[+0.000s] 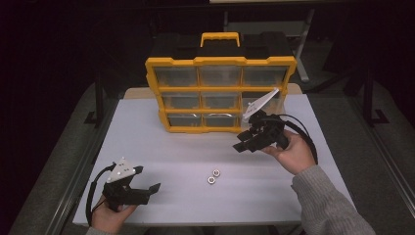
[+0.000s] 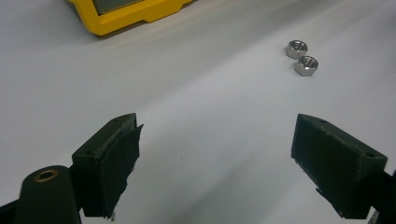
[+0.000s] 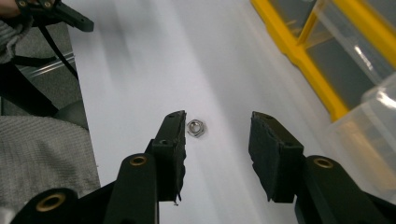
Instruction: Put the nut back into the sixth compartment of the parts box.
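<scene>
Just in front of the yellow plastic organiser case (image 1: 220, 93) on the white bench (image 1: 161, 156) lie two small steel hex nuts (image 1: 213, 176). Right claw (image 1: 243, 142) hovers between case and nuts, partly open, empty. Left claw (image 1: 149, 183) gapes wide, empty, well left of the nuts.

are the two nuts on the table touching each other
Cannot tell. In the left gripper view the two nuts sit corner to corner with no plain gap, but contact isn't clear; in the high view they are too small to judge.
</scene>
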The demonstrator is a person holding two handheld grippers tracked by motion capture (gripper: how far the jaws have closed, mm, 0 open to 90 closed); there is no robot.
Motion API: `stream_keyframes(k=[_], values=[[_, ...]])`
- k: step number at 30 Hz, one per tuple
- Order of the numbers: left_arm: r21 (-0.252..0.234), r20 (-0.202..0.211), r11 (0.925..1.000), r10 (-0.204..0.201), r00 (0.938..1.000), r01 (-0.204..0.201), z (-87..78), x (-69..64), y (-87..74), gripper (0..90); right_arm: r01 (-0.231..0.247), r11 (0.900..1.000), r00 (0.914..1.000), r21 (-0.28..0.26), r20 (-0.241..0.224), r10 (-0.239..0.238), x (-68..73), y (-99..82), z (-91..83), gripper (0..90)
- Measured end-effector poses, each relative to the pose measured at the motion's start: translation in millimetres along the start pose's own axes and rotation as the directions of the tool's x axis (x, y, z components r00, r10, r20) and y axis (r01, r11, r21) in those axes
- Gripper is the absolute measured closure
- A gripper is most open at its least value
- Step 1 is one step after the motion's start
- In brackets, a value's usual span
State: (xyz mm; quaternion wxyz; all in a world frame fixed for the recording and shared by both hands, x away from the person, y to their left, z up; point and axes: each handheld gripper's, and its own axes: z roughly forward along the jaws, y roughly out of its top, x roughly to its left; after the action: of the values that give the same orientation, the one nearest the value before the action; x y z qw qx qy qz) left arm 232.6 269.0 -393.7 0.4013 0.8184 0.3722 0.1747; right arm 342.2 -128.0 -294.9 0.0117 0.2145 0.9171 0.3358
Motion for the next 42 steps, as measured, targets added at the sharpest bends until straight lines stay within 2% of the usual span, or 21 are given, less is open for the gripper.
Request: stream_keyframes(k=[6,11,12,17,18,19,21,25,26,28,42], values=[[0.01,-0.001,0.9999,0.011,0.9999,-0.011,0.2,-0.1,-0.2,14.7,-0.012,0.9998,0.9997,0.018,-0.023,0.012,0.9,-9.3,20.0,54.1],[0.01,0.001,0.9999,0.002,1.0,-0.002,0.4,-0.8,-0.4,14.7,-0.012,0.9996,0.9996,0.025,-0.025,0.013,1.2,-16.2,34.4,53.3],[0.01,0.001,0.9999,0.002,1.0,-0.002,0.4,-0.8,-0.4,14.7,-0.028,0.999,0.9993,0.035,-0.025,0.029,2.8,-16.8,36.1,52.8],[0.014,0.003,0.9999,0.009,1.0,-0.009,0.5,-0.8,-0.2,14.7,-0.013,0.999,0.9996,0.042,-0.024,0.014,3.7,-20.5,47.8,51.7],[0.008,0.004,1.0,-0.002,1.0,0.002,1.0,-1.8,0.0,14.7,-0.021,0.9986,0.9994,0.047,-0.025,0.023,4.7,-21.1,49.8,51.4],[0.018,0.003,0.9998,0.012,0.9999,-0.012,0.2,-1.0,0.2,14.7,-0.023,0.9986,0.9994,0.049,-0.024,0.024,5.1,-21.7,52.2,51.2],[0.01,0.004,0.9999,0.004,1.0,-0.004,0.7,-1.3,-0.1,14.7,-0.022,0.9984,0.9994,0.053,-0.025,0.023,5.7,-23.1,56.7,50.3],[0.009,0.002,0.9999,0.006,1.0,-0.006,-0.4,-0.8,0.0,14.7,0.005,0.9987,0.9999,0.051,-0.016,-0.004,5.4,-25.8,68.8,49.0],[0.009,0.001,1.0,0.005,1.0,-0.005,-0.5,-0.8,0.0,14.7,-0.022,0.9975,0.9996,0.067,-0.015,0.024,7.7,-26.3,70.5,48.9],[0.01,0.001,0.9999,0.005,1.0,-0.005,-0.5,-0.8,-0.1,14.7,-0.005,0.9977,0.9999,0.067,-0.016,0.006,7.5,-27.6,77.4,48.5],[0.011,0.004,0.9999,0.004,1.0,-0.004,-0.3,-1.2,0.0,14.7,0.009,0.9935,0.9998,0.114,-0.016,-0.007,11.0,-29.5,118.6,51.3]])
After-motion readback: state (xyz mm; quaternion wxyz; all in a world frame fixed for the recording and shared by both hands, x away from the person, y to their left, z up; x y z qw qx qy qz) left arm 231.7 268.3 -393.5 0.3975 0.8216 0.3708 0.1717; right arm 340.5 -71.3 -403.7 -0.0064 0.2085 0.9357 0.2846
